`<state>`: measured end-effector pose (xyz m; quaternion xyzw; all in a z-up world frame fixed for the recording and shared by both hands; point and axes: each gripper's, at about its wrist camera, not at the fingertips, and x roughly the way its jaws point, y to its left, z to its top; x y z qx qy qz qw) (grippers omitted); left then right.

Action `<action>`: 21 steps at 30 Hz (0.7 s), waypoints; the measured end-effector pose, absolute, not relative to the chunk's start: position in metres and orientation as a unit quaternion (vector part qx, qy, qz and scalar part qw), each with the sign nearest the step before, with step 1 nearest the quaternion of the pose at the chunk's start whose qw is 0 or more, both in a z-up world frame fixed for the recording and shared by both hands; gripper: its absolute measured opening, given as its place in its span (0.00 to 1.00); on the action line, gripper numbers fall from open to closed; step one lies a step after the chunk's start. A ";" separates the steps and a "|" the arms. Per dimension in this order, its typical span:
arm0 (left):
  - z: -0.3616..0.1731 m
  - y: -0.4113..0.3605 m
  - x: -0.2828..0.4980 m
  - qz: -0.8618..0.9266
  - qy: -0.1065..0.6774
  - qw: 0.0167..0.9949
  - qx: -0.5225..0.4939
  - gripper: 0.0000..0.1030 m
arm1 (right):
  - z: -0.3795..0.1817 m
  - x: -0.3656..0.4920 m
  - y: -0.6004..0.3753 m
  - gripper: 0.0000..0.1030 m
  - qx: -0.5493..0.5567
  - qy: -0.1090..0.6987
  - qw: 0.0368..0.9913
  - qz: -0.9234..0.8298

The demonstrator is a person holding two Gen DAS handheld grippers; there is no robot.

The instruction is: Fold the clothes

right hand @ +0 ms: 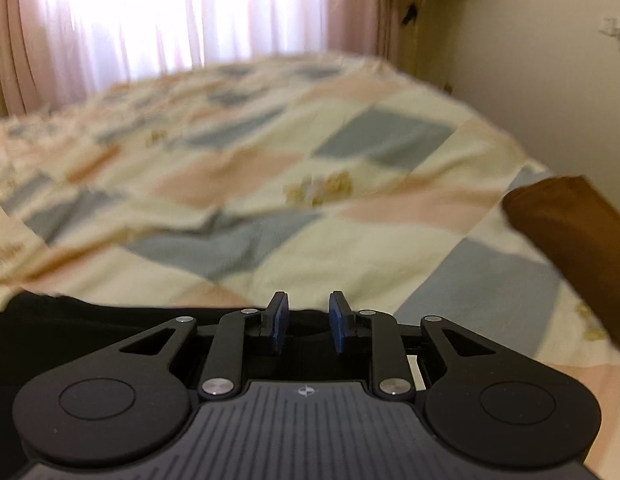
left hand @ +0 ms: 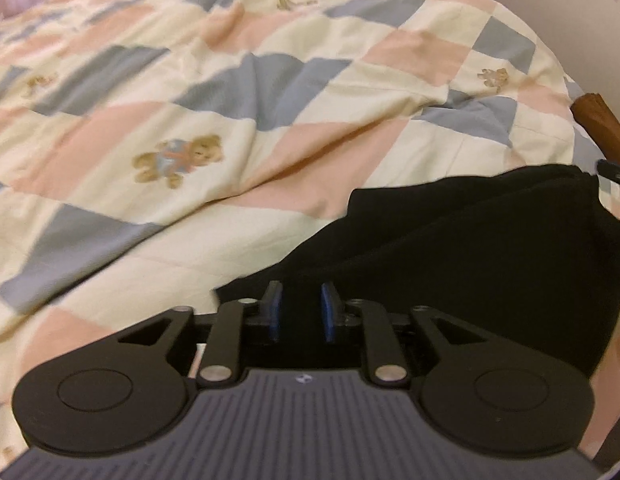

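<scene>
Soft quilted patchwork bedspread [left hand: 238, 92], diamonds of cream, pale pink and grey-blue with printed teddy bears [left hand: 178, 160], rumpled into long shallow ridges. Taken as the landmark.

Black matte knit garment [left hand: 470, 240], heaped in a rounded, folded mound on the bedspread's near right part in the left wrist view; edges soft, surface lightless, few creases legible. A curved hem or band runs along its upper edge.

Left gripper [left hand: 301, 304]: black hard-plastic linkage, silver pivot pins, ribbed grey housing. Blue rubbery pads [left hand: 275, 312] on flat upright fingers. Jaws stand apart with a modest gap; black cloth shows directly behind and between them, but whether any fabric is pinched cannot be told.

Right gripper [right hand: 309, 310]: same build, blue-faced fingers parted by a moderate gap. The same black garment [right hand: 90, 320] lies low on the bedspread [right hand: 270, 200], under and left of the linkage; dark cloth also shows in the gap. No clear hold visible; contact cannot be told.

Brown polished wooden bed rail [right hand: 570, 240], rounded end, at the bedspread's right edge. Sheer pink pleated curtain [right hand: 170, 12], backlit, beyond the bedspread's far side. Plain cream wall [right hand: 550, 60] to its right.
</scene>
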<state>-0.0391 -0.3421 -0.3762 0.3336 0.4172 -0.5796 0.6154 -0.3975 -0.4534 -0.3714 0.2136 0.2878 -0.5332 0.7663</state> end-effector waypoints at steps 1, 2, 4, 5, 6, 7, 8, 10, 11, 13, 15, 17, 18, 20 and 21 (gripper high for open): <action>-0.378 -0.334 -0.041 -0.579 0.420 0.612 0.337 0.17 | -0.364 -0.402 -0.443 0.25 0.212 0.280 0.770 -0.533; -0.380 -0.326 -0.044 -0.579 0.423 0.608 0.340 0.17 | -0.361 -0.405 -0.431 0.25 0.210 0.281 0.773 -0.529; -0.383 -0.310 -0.048 -0.578 0.430 0.601 0.347 0.18 | -0.363 -0.409 -0.407 0.25 0.209 0.294 0.776 -0.518; -0.385 -0.302 -0.051 -0.578 0.433 0.597 0.350 0.19 | -0.367 -0.410 -0.397 0.25 0.209 0.306 0.774 -0.513; -0.387 -0.294 -0.053 -0.577 0.436 0.594 0.353 0.19 | -0.377 -0.411 -0.391 0.25 0.210 0.325 0.766 -0.513; -0.388 -0.286 -0.055 -0.577 0.439 0.590 0.356 0.19 | -0.390 -0.412 -0.387 0.24 0.215 0.347 0.754 -0.515; -0.392 -0.280 -0.057 -0.574 0.444 0.588 0.358 0.19 | -0.402 -0.414 -0.384 0.23 0.219 0.363 0.744 -0.517; -0.394 -0.275 -0.058 -0.573 0.451 0.588 0.349 0.19 | -0.405 -0.416 -0.378 0.23 0.216 0.356 0.744 -0.522; -0.390 -0.272 -0.058 -0.580 0.452 0.586 0.341 0.19 | -0.400 -0.417 -0.376 0.23 0.214 0.347 0.746 -0.527; -0.386 -0.266 -0.058 -0.590 0.454 0.576 0.337 0.20 | -0.387 -0.416 -0.370 0.24 0.210 0.325 0.749 -0.538; -0.383 -0.259 -0.059 -0.600 0.456 0.563 0.339 0.20 | -0.380 -0.414 -0.359 0.26 0.209 0.308 0.756 -0.539; -0.390 -0.253 -0.061 -0.606 0.459 0.544 0.355 0.21 | -0.385 -0.406 -0.349 0.32 0.205 0.318 0.755 -0.535; -0.397 -0.250 -0.061 -0.607 0.457 0.535 0.369 0.21 | -0.394 -0.400 -0.348 0.32 0.210 0.340 0.745 -0.535; -0.402 -0.249 -0.057 -0.610 0.456 0.523 0.383 0.21 | -0.408 -0.391 -0.345 0.30 0.216 0.370 0.725 -0.539; -0.399 -0.250 -0.050 -0.615 0.460 0.518 0.377 0.21 | -0.408 -0.386 -0.342 0.30 0.211 0.372 0.719 -0.547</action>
